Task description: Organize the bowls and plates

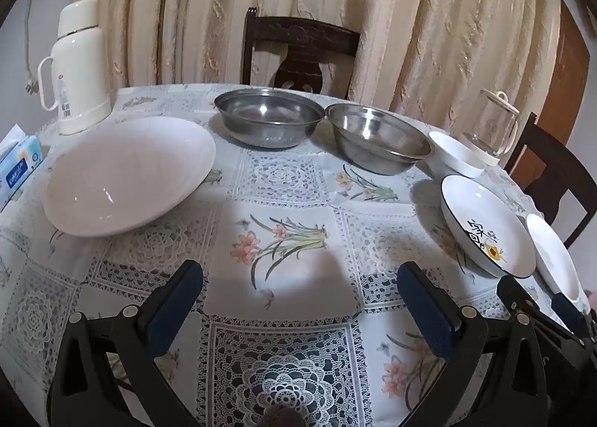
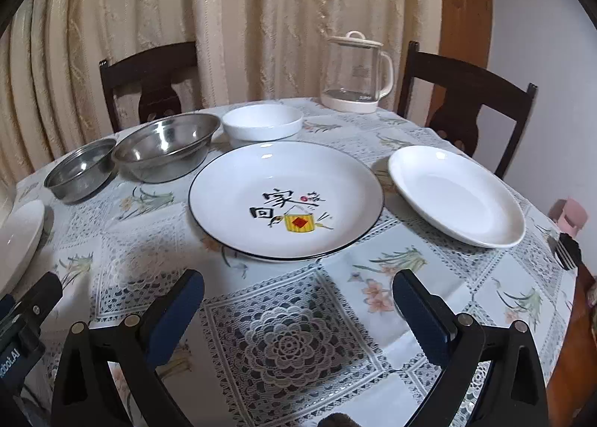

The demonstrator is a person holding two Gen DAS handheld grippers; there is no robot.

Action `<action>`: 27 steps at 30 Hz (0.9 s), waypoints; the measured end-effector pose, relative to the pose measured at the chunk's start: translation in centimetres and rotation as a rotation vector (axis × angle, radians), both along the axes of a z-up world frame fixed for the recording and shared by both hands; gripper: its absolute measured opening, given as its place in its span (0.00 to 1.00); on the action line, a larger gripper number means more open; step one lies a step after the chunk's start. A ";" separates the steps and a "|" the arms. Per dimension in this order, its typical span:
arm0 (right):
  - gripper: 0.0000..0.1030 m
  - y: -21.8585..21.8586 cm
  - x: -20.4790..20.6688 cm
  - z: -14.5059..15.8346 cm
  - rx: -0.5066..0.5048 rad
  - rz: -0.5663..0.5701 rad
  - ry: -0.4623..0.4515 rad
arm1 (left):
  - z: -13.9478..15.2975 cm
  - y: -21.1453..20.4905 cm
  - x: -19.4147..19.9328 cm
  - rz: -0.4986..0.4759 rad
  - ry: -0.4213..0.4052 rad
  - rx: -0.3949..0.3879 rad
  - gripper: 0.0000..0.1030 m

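Note:
A large white plate (image 1: pixel 127 173) lies at the left of the table. Two steel bowls (image 1: pixel 268 121) (image 1: pixel 378 137) stand side by side at the back, with a small white bowl (image 1: pixel 453 152) to their right. A black-rimmed plate with painted characters (image 2: pixel 285 199) lies ahead of my right gripper (image 2: pixel 298 300), and a plain white plate (image 2: pixel 455 193) sits to its right. My left gripper (image 1: pixel 300 296) hovers open over bare tablecloth near the front edge. Both grippers hold nothing.
A white thermos (image 1: pixel 76 68) and a tissue pack (image 1: pixel 16 162) stand at the far left. A glass kettle (image 2: pixel 354 72) sits at the back right. Dark wooden chairs (image 1: pixel 298 50) (image 2: pixel 470 106) ring the table. A fork (image 2: pixel 565 251) lies at the right edge.

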State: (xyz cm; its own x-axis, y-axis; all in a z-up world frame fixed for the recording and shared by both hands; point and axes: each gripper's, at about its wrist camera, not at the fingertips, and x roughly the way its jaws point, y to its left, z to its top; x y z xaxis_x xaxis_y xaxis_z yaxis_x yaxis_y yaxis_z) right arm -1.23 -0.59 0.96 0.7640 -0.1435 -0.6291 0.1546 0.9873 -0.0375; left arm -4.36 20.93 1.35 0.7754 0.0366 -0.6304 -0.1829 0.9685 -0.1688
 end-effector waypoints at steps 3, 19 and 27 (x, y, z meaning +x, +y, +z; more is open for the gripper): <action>1.00 -0.1 -0.6 0.3 -0.005 -0.025 -0.035 | 0.3 -0.2 -0.3 -0.008 -0.020 0.009 1.00; 1.00 0.3 -3.0 2.6 -0.170 -0.089 -0.264 | 1.5 -1.4 -1.8 -0.009 -0.121 0.074 1.00; 1.00 -0.5 -4.0 3.0 -0.080 -0.018 -0.328 | 2.3 -2.6 -3.4 0.011 -0.209 0.154 1.00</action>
